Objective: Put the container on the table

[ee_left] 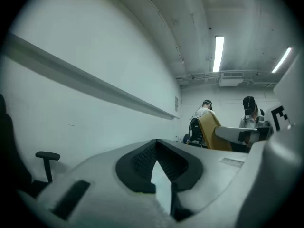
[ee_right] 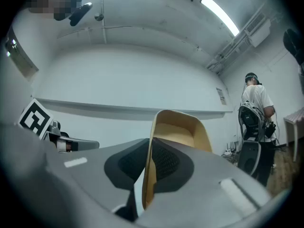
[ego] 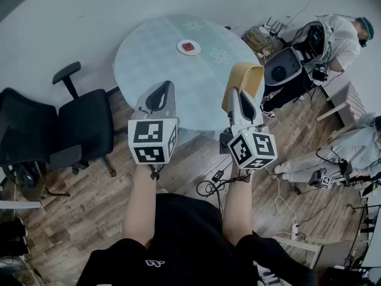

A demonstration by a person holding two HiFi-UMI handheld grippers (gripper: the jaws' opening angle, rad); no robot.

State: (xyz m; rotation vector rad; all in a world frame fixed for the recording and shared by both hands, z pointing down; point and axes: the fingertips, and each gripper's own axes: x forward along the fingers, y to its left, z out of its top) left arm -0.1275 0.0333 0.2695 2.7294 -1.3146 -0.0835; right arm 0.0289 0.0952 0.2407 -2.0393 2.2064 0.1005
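Observation:
A tan, open-topped container (ego: 244, 76) hangs over the near right edge of the round table (ego: 149, 58). My right gripper (ego: 241, 97) is shut on one of its side walls. In the right gripper view the thin wall (ee_right: 148, 175) stands pinched between the two dark pads, and the container's hollow (ee_right: 183, 132) faces the camera. To the left, my left gripper (ego: 159, 94) hovers above the table's near edge. Its jaws (ee_left: 156, 148) meet at the tips with nothing between them. The container (ee_left: 211, 129) also shows at the right of the left gripper view.
A small white plate (ego: 189, 47) with a red item sits on the table's far side. A black office chair (ego: 71, 130) stands at the left. Two people with equipment (ego: 315, 46) are at the right, and cables (ego: 280, 201) lie on the wooden floor.

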